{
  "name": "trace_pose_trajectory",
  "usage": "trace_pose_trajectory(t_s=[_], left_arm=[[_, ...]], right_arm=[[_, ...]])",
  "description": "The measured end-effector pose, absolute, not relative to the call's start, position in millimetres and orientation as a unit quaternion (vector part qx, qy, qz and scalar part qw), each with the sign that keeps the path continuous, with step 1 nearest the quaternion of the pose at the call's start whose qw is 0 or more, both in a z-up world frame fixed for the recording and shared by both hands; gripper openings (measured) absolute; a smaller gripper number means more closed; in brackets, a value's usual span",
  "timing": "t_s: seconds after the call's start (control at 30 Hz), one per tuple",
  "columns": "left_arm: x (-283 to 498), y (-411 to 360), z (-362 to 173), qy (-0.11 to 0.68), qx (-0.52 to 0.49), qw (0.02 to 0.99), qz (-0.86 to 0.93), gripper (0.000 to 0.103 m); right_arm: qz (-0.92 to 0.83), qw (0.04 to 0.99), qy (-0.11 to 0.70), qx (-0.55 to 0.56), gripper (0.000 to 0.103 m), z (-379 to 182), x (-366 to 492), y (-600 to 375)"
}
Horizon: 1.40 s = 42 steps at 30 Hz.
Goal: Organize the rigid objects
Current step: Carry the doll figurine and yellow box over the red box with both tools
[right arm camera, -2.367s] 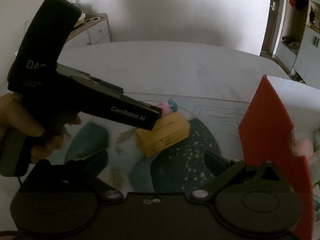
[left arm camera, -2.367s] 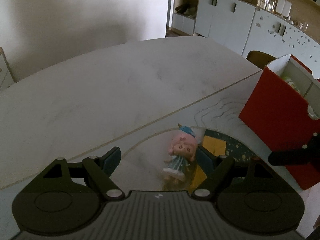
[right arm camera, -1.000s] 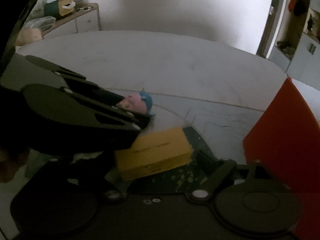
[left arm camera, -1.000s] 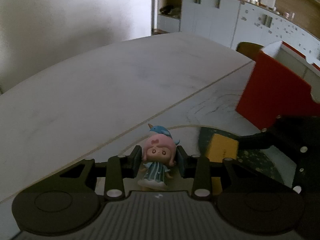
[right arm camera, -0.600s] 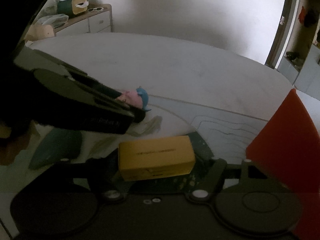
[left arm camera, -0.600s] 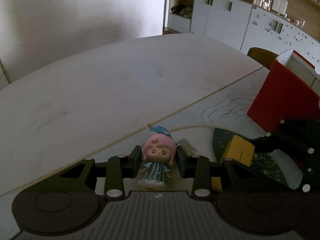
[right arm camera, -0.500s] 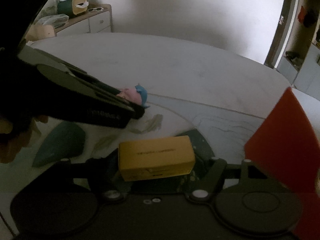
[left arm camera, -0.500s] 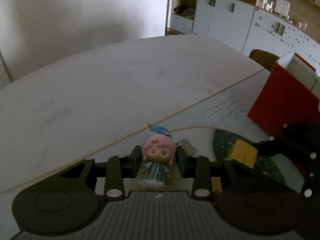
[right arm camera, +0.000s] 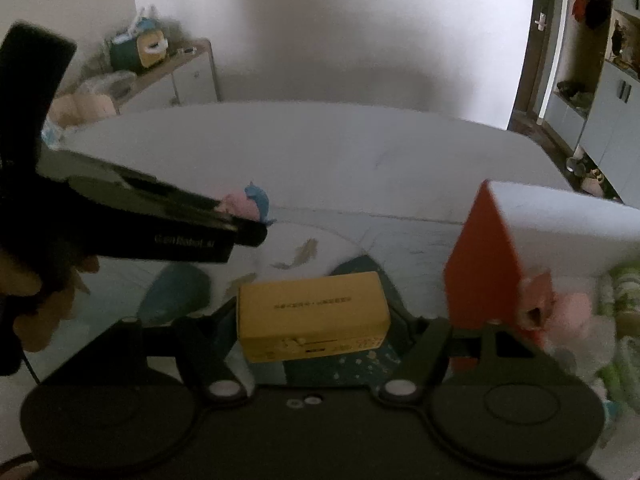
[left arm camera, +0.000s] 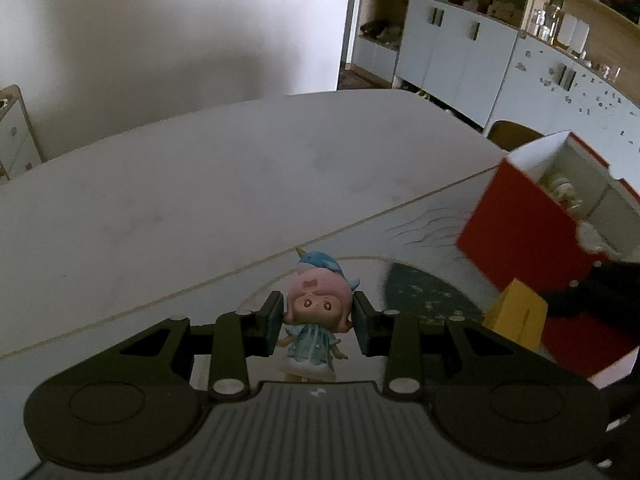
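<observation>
Two grippers work above a broad white table [left arm camera: 224, 184] whose near part is covered by a pale mat [left arm camera: 424, 236] printed with thin wavy lines, dark teal speckled patches and a curved tan border line. The left gripper [left arm camera: 316, 322] has its jaws closed narrowly on the head of a pink-haired doll figurine [left arm camera: 316, 312] in a light blue dress with a blue narwhal on top; the figurine faces the camera, upright between the pads. The right gripper [right arm camera: 314, 320] has its jaws pressed against the two ends of a yellow rectangular box [right arm camera: 314, 314], held level above the teal patch of the mat. A red storage box [left arm camera: 532, 248] with white inner dividers stands on the table at the right, its compartments holding small items too blurred to name; in the right wrist view its red corner lies just beside the yellow box. Behind the table rises a plain white wall [left arm camera: 160, 40]. To the right, pale blue cabinets [left arm camera: 460, 64] stand under wooden shelves with jars. In the right wrist view, a low sideboard [right arm camera: 180, 76] by the wall carries a teal tissue holder and soft toys.
</observation>
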State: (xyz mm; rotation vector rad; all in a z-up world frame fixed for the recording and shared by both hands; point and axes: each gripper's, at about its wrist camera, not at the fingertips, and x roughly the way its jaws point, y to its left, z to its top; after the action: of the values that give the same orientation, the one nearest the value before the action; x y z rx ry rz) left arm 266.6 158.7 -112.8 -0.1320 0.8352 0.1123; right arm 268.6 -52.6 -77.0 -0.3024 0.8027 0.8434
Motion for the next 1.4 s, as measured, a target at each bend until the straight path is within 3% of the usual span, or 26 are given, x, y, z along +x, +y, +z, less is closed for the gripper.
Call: trace_pose_trajectory(t_s=[0.53, 1.4], left_arm=[[264, 74, -49, 0.383, -0.067, 0.920, 0.040, 0.036], [372, -86, -39, 0.390, -0.015, 0.921, 0.011, 0.036]], right_arm=[[0.395, 0.843, 0.351, -0.104, 0.071, -20, 291, -151], [0.367, 0.854, 0.357, -0.096, 0.071, -40, 366, -280]])
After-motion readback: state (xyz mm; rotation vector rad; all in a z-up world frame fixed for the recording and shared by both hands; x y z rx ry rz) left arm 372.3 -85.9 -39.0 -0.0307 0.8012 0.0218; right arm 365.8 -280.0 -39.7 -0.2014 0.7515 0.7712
